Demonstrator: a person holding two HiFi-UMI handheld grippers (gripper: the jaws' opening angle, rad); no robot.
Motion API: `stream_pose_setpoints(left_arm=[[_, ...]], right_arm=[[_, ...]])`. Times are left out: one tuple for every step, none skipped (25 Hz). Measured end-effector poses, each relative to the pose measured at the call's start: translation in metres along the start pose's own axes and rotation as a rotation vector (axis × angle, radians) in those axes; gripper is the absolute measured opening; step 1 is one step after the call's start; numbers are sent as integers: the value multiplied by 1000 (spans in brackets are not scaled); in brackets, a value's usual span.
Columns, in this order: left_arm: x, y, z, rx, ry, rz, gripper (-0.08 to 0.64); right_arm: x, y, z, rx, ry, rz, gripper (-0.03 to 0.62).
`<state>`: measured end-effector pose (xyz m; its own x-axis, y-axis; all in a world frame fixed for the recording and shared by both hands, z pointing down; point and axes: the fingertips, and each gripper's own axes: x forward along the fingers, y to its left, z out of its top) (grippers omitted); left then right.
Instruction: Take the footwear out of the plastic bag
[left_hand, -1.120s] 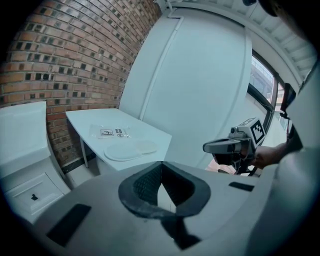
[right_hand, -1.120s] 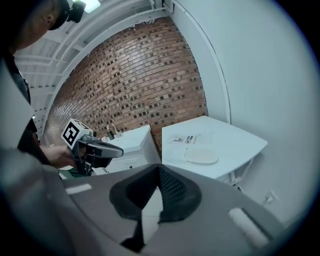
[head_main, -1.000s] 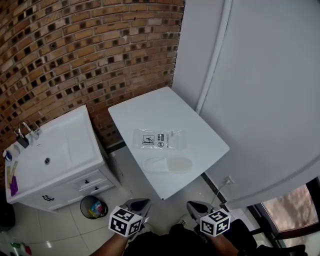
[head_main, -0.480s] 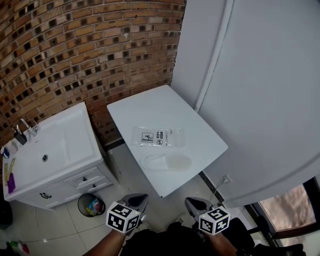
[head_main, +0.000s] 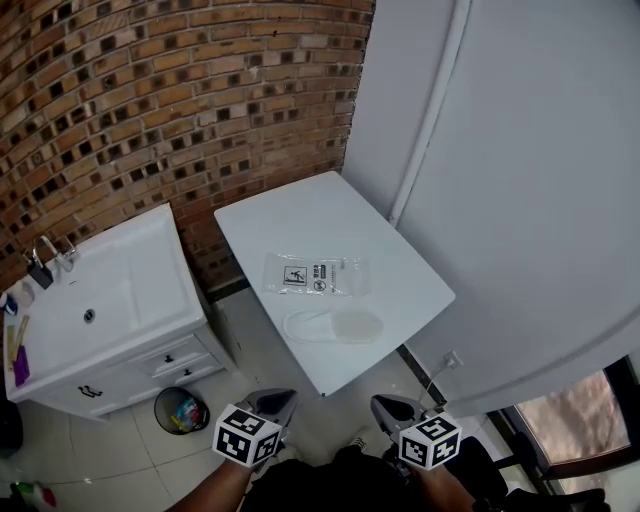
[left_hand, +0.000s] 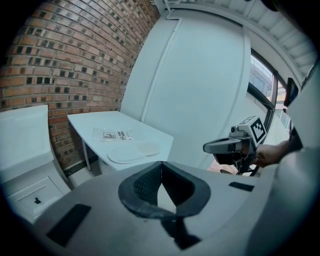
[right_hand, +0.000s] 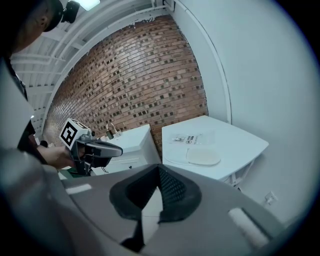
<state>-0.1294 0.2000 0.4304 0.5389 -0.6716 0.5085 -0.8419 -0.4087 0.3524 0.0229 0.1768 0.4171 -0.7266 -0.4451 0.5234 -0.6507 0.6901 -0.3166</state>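
A clear plastic bag (head_main: 316, 274) with printed labels lies flat on the white table (head_main: 290, 215). Just in front of it, near the table's front edge, lies white flat footwear (head_main: 333, 326) with a beige end; I cannot tell whether film wraps it. My left gripper (head_main: 275, 405) and right gripper (head_main: 390, 408) hang side by side below the table's front edge, well short of it, both shut and empty. The left gripper view shows the bag (left_hand: 114, 134), the footwear (left_hand: 131, 151) and the right gripper (left_hand: 220, 146). The right gripper view shows the bag (right_hand: 192, 138), the footwear (right_hand: 197, 156) and the left gripper (right_hand: 102, 148).
A white sink cabinet (head_main: 100, 310) with a tap stands left of the table against the brick wall (head_main: 150, 90). A small waste bin (head_main: 185, 412) sits on the tiled floor in front of it. A white wall with a pipe (head_main: 425, 120) borders the table on the right.
The head view has shifted slightly. Both grippers hang in the same spots, still shut, and the bag and footwear have not moved.
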Motion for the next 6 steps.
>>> stream_pose_setpoints(left_arm=[[-1,0,0,1,0,0,8],[-2,0,0,3,-1,0,8],[-2,0,0,5,0,0,8],[-2,0,-1,7,0,0,8],[-3,0,-1,9,1,0,8],[-3,1,-1,11,1,-1,8]], right_arm=[[0,0,0,-2,1,0,0],[0,1,0,-4,2,0,0],[0,1,1,-6,1,0,0],[0,1,1,-8,0,1,0],[0,2,2,-10,-1,2,0],[0,2,2,-12,-3,2,0]])
